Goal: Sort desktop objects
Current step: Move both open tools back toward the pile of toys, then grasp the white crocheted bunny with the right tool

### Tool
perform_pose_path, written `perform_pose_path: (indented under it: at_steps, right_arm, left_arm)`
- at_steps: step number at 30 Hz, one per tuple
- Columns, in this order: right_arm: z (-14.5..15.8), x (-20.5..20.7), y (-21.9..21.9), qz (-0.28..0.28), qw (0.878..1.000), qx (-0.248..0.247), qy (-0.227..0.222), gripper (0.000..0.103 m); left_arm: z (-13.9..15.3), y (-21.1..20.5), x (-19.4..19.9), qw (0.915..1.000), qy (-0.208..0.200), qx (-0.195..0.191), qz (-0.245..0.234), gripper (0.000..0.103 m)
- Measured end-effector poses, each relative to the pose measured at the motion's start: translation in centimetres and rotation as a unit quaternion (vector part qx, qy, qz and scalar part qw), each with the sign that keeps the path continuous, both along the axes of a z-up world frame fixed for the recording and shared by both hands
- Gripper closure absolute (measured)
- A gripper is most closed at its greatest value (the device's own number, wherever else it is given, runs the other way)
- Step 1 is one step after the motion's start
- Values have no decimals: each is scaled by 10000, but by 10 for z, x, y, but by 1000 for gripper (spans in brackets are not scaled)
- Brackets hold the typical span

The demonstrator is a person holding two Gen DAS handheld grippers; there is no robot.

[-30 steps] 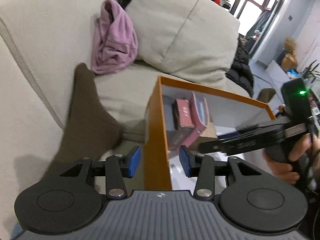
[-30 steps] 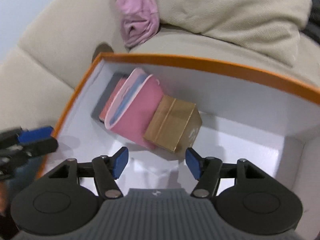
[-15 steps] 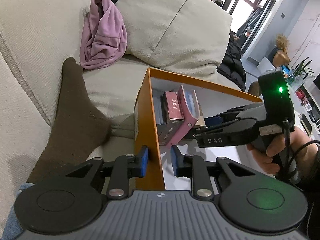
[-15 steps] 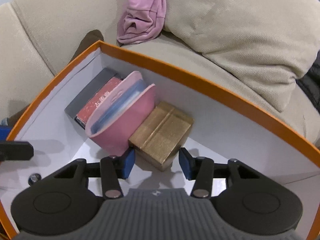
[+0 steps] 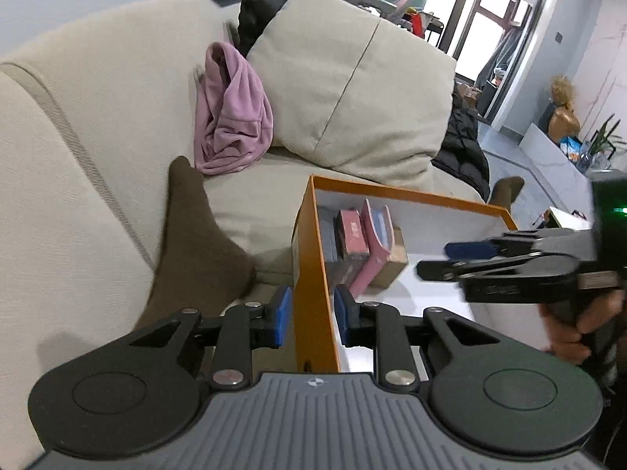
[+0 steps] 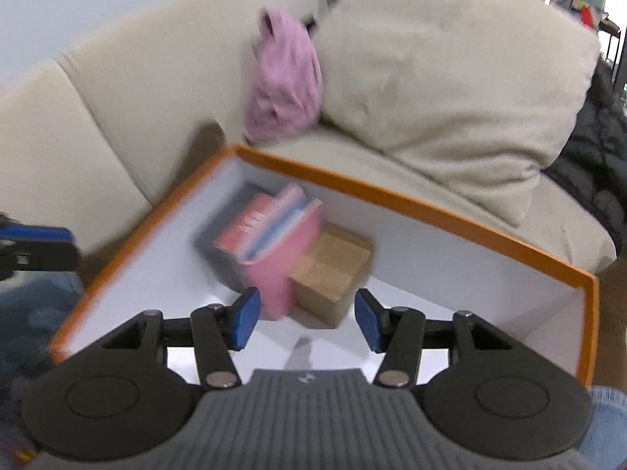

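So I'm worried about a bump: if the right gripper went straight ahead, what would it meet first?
Probably the gold box just ahead of the open right gripper, though the frame is blurred and depth unclear.

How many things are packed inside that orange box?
4, clustered in the far left corner of the orange box: a grey box, a red box, a pink pouch and a gold box. Others may hide behind them.

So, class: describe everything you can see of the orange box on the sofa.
The orange box is open-topped, seemingly cardboard, orange outside and white inside. It rests on the beige sofa. A pink pouch, a tan box and darker items stand in its far corner. The left gripper straddles its near wall, one finger each side, with small gaps.
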State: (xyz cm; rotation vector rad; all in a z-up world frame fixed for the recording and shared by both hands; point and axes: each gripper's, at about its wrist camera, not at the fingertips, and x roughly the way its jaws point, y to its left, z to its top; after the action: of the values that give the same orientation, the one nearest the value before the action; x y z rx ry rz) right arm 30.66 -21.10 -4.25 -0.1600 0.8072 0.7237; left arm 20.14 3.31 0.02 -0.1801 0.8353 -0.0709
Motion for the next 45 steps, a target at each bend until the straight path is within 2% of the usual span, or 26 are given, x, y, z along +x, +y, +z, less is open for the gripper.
perform_pose_path:
  at_steps: [4, 9, 14, 17, 20, 22, 24, 27, 31, 33, 37, 41, 42, 45]
  right_arm:
    - [20, -53, -28, 114, 9983, 524, -247, 47]
    - [16, -111, -51, 183, 9975, 686, 29, 47]
    - [-10, -157, -60, 101, 9976, 544, 407, 47]
    - [-26, -175, -57, 66, 9978, 371, 541, 55]
    - [-26, -200, -39, 554, 9984, -138, 42, 55]
    - [-24, -214, -23, 1103, 9924, -451, -314, 55]
    - [-23, -225, -6, 1612, 9801, -868, -766, 56]
    - [-26, -236, 18, 2336, 9509, -1464, -1404, 55]
    - [-40, -251, 43, 3130, 9114, -2003, -1771, 55]
    - [-52, -253, 55, 3314, 8887, -2432, -2031, 54]
    - [-73, -257, 69, 3561, 8358, -3175, -2718, 39]
    - [-90, -252, 77, 3653, 7954, -3636, -3190, 36]
    - [-93, -250, 79, 3675, 7894, -3690, -3251, 35]
    - [-97, -243, 82, 3698, 7895, -3638, -3281, 33]
  left_arm:
    - [0, -3, -33, 9998, 164, 141, -3, 76]
    - [-9, -15, -79, 9991, 404, 98, -120, 76]
    - [-30, -23, -110, 9973, 723, -81, -121, 74]
    - [-40, -22, -122, 9966, 794, -141, 149, 72]
    - [-42, -25, -127, 9959, 856, 68, 281, 72]
    - [-42, -23, -129, 9948, 959, 30, 353, 72]
    - [-41, -20, -131, 9941, 981, -33, 463, 72]
    - [-41, -22, -138, 9944, 939, -91, 482, 72]
    - [-47, -21, -141, 9934, 1006, -174, 526, 72]
    - [-48, -20, -142, 9930, 1022, -176, 558, 72]
    - [-48, -14, -144, 9929, 1006, -240, 589, 72]
    - [-53, -10, -144, 9923, 1038, -310, 596, 72]
    - [-54, -10, -144, 9922, 1045, -327, 596, 72]
    - [-56, -9, -145, 9919, 1052, -373, 599, 72]
